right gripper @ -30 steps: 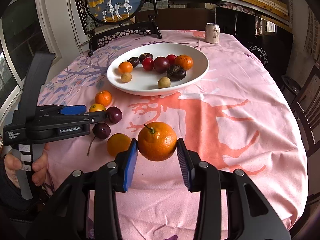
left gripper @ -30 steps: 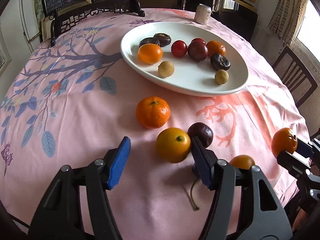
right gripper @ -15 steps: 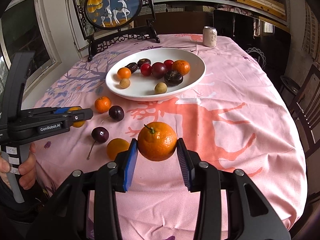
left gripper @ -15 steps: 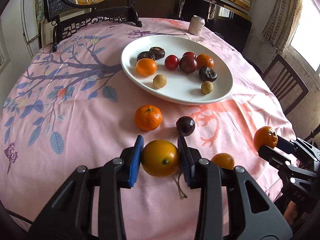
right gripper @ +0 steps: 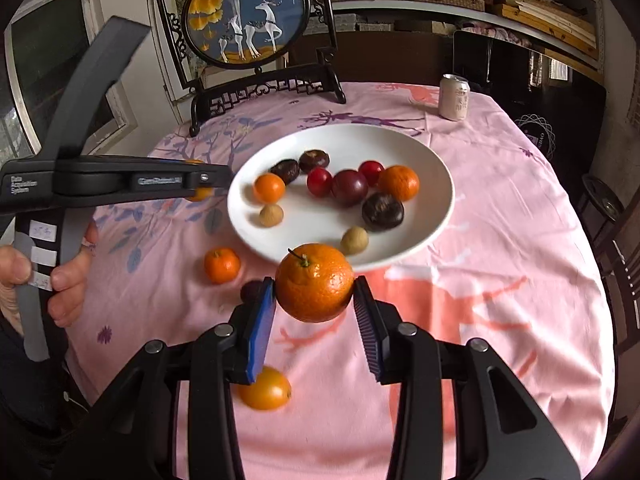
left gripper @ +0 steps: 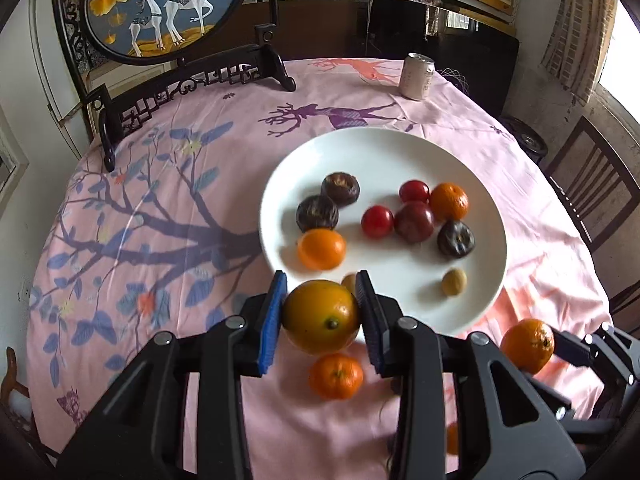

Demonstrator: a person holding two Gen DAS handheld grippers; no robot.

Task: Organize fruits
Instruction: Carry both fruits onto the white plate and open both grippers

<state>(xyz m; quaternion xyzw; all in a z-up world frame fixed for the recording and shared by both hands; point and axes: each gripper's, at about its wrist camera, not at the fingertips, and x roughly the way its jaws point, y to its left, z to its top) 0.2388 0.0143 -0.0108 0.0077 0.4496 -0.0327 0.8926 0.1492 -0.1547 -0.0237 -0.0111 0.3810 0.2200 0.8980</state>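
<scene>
My left gripper (left gripper: 321, 317) is shut on a yellow-orange citrus fruit (left gripper: 320, 322) and holds it in the air by the near left rim of the white plate (left gripper: 376, 148). My right gripper (right gripper: 314, 300) is shut on a stemmed orange (right gripper: 314, 282), lifted above the cloth at the plate's (right gripper: 436, 168) near rim. The plate holds several fruits: oranges, red tomatoes, dark plums, small tan fruits. A small tangerine (left gripper: 335, 376) lies on the cloth below the left gripper, also in the right wrist view (right gripper: 222, 265). A yellow-orange fruit (right gripper: 265, 391) and a dark cherry (right gripper: 251, 290) lie under the right gripper.
A drink can (right gripper: 454, 97) stands at the far right of the pink tablecloth (right gripper: 500, 240). A framed deer screen on a dark stand (right gripper: 248, 20) stands at the back edge. Wooden chairs (left gripper: 588, 192) stand to the right of the table.
My left gripper has lifted the yellow-orange fruit off the cloth and carried it forward to the plate's edge. My right gripper has moved forward toward the plate with its orange.
</scene>
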